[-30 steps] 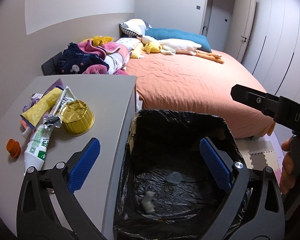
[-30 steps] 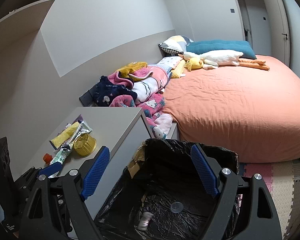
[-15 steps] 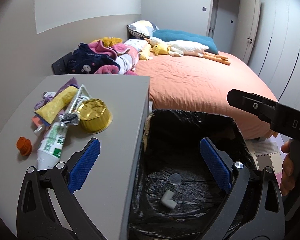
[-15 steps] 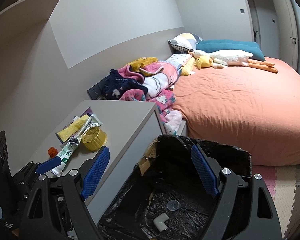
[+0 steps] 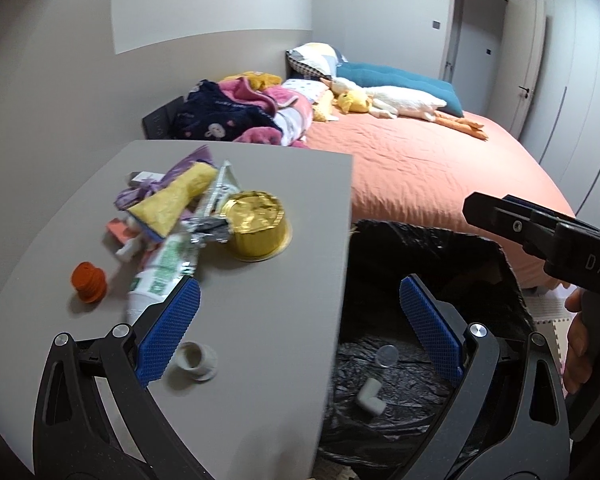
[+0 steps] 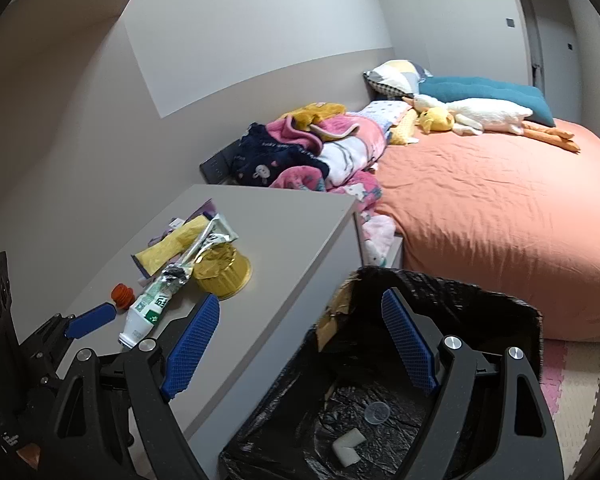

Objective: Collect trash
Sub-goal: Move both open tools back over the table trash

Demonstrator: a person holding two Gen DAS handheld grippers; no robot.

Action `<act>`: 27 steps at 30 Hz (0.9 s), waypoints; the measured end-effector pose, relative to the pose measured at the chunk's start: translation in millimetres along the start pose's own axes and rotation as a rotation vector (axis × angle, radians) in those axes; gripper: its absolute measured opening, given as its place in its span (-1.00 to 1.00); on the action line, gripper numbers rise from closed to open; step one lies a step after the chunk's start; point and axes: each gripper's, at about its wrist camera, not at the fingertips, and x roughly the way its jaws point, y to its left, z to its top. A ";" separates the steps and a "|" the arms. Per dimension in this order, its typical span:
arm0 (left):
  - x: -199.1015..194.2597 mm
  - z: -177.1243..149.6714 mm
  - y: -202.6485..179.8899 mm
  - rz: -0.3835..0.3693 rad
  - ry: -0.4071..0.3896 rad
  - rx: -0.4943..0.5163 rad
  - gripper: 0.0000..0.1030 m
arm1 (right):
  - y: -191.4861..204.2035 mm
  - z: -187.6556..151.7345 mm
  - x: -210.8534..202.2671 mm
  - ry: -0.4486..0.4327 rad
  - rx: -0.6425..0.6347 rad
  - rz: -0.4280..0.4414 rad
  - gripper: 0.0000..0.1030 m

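Observation:
On the grey cabinet top [image 5: 284, 184] lies a heap of trash: a gold foil cup [image 5: 257, 224], a yellow wrapper [image 5: 172, 204], a white-and-green tube [image 5: 162, 280], an orange cap [image 5: 88, 282] and a small white cap [image 5: 196, 360]. The black-lined bin [image 5: 508, 276] beside it holds a white elbow piece [image 5: 370, 396] and a clear lid [image 5: 386, 357]. My left gripper [image 5: 298, 330] is open and empty, straddling the cabinet edge. My right gripper [image 6: 300, 346] is also open and empty, above the bin's near-left corner [image 6: 340, 300]. The gold cup [image 6: 222, 270] lies ahead of its left finger.
An orange bed [image 5: 440, 168] with pillows, a plush goose [image 5: 404, 102] and a pile of clothes [image 5: 244, 116] fills the back. Foam floor mats [image 6: 572, 384] lie right of the bin. A person's hand [image 5: 578, 344] holds the right gripper's handle at the frame's right edge.
Both grippers have shifted left, away from over the bin and toward the cabinet top. The trash heap now sits closer to centre, and the small white cap has come into view. Both stayed open.

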 end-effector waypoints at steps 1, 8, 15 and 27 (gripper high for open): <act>0.3 0.0 4.8 0.005 0.001 -0.006 0.88 | 2.8 0.1 2.8 0.005 -0.004 0.001 0.62; 4.8 -1.4 33.8 0.035 0.007 -0.047 0.88 | 24.7 1.0 26.9 0.041 -0.033 0.024 0.62; 16.9 0.2 60.2 0.070 0.025 -0.075 0.88 | 43.1 3.4 51.9 0.075 -0.069 0.039 0.62; 49.8 -0.1 104.6 0.107 0.091 -0.142 0.88 | 72.4 3.3 107.7 0.162 -0.159 0.046 0.62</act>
